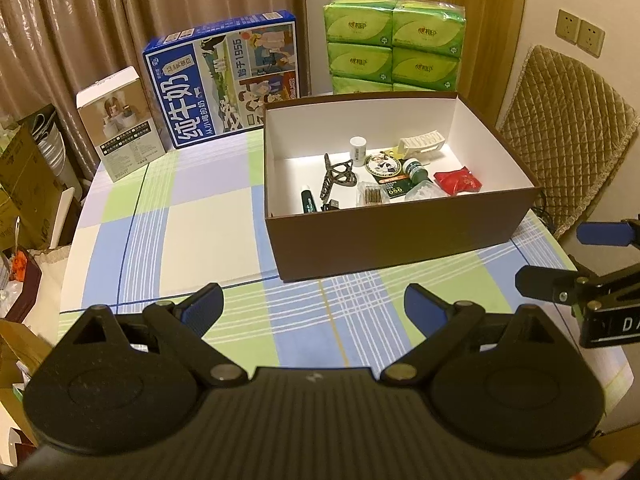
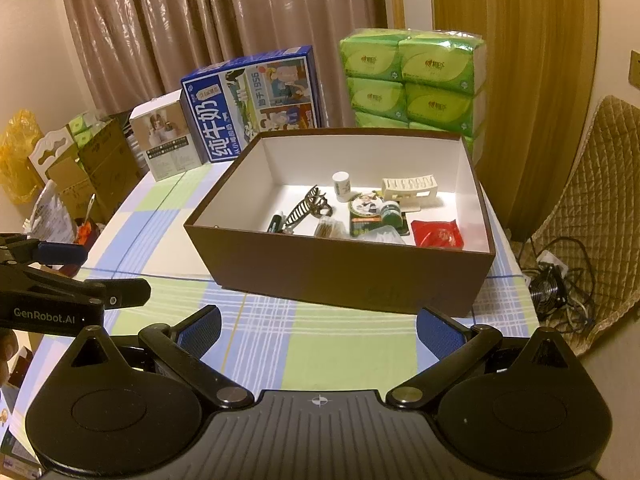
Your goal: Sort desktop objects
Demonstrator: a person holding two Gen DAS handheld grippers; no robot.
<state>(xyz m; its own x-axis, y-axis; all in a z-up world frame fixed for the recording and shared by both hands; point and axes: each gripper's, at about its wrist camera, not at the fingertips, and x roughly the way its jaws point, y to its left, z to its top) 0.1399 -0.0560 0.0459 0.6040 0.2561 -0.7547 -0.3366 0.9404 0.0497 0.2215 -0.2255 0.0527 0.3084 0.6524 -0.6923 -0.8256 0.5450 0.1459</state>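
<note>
A table covered in a checked cloth [image 1: 192, 216] of green, blue and white fills the near view. Above its near edge, the left gripper [image 1: 314, 310] hovers with jaws spread wide, holding nothing. The right gripper [image 2: 318, 330] hovers beside it, jaws likewise spread and empty.

Toward the table's right side sits a brown storage box [image 1: 400, 236] with a white interior. Inside lie a hair claw clip [image 1: 338, 176], a white bottle [image 1: 359, 150], a red packet [image 1: 458, 182] and other small items.

Along the far edge stand a blue milk carton box [image 1: 224, 80], a small white product box [image 1: 122, 120] and stacked green tissue packs [image 1: 394, 46]. Beyond them hang brown curtains [image 1: 120, 12]. A quilted chair [image 1: 568, 128] stands at the right.
</note>
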